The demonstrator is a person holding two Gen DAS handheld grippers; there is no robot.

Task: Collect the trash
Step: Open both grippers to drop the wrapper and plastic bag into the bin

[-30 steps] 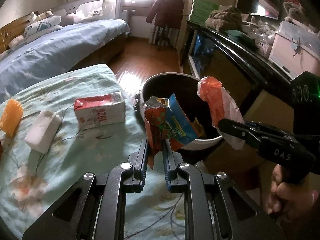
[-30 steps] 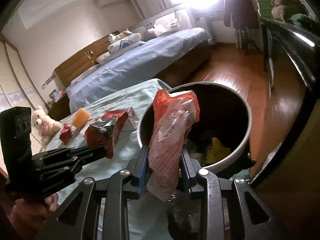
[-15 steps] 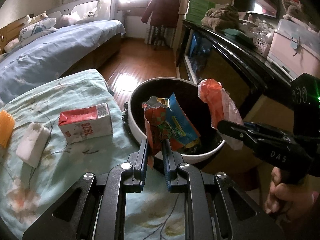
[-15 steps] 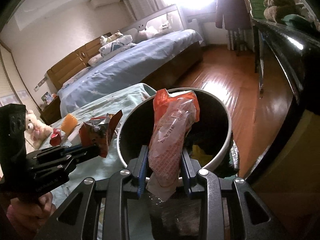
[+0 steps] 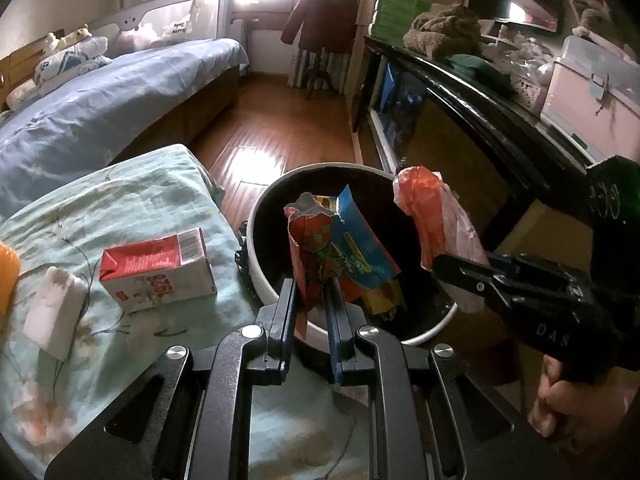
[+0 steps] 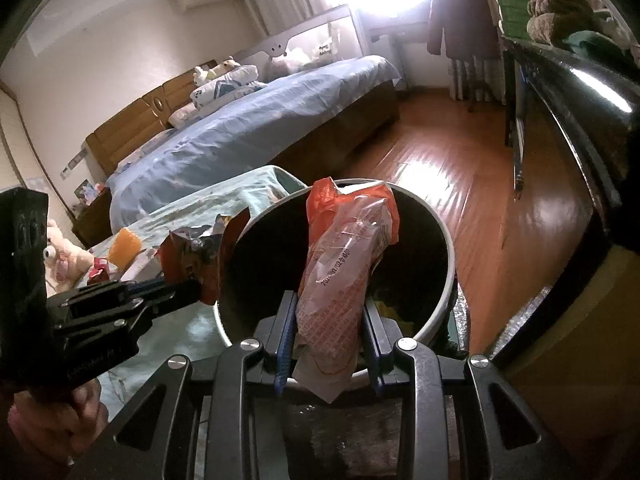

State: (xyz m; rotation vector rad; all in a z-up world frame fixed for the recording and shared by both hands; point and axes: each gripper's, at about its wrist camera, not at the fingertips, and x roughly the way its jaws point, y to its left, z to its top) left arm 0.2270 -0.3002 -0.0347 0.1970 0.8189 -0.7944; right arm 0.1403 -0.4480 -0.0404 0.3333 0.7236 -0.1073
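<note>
The right gripper carries the raised letters "DAS" on its black body. The red and white carton shows upside-down digits, unclear. A printed date on the clear plastic wrapper begins "20"; the rest is illegible.

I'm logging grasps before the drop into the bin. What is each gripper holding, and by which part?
The left gripper pinches a torn snack wrapper by its lower end. The right gripper clamps an orange-and-clear plastic bag near its bottom.

Pale green floral cloth with red carton, white packet, orange object.
</note>
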